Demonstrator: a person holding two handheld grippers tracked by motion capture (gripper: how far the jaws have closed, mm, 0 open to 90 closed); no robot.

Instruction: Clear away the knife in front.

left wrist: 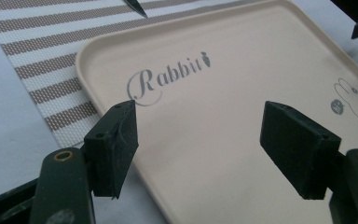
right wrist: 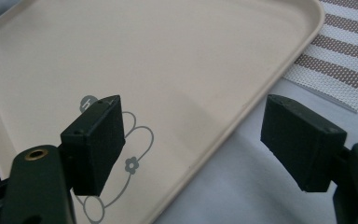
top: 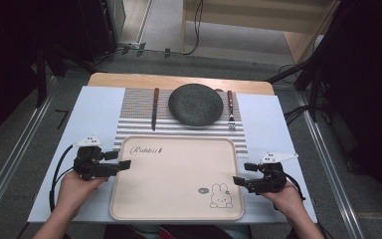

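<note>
The beige tray (top: 176,179) carries the word "Rabbit" (left wrist: 168,77) in grey script near its eleven o'clock corner, closed by a small carrot sign. By the rabbit drawing (top: 221,195) at five o'clock, a dark round badge (left wrist: 337,106) bears marks too small to read.

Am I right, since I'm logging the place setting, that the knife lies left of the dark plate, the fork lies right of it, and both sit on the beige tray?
Not quite. In the high view the knife and fork flank the dark plate, but they lie on the striped placemat, beyond the beige tray.
</note>
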